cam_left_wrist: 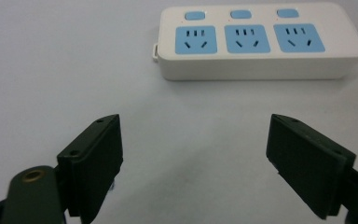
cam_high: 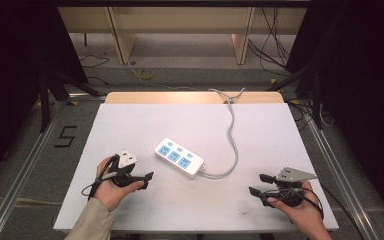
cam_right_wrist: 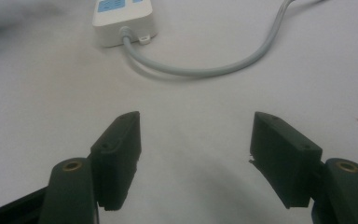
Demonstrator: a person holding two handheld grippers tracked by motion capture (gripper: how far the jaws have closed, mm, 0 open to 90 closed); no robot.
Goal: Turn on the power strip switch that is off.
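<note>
Two grippers flanking a power strip (cam_high: 180, 157), frame centre.
Left gripper (cam_high: 147, 176) and right gripper (cam_high: 258, 184) gaping, empty; glossy white strip's grey cord (cam_high: 233, 135) curving across matte table (cam_high: 190, 120).

A white power strip (cam_high: 179, 157) lies between the left gripper (cam_high: 147, 177) and right gripper (cam_high: 258, 184).

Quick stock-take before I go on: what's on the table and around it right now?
power strip: one, white with three blue sockets and three blue switches, middle of the table, touched by neither claw
cable: one, grey, runs from the strip's right end in a curve to the table's far edge
table: one, white top
number 5: one, black, on the floor left of the table
left claw: one, black, open, empty, left of the strip
right claw: one, black, open, empty, near right corner
</note>
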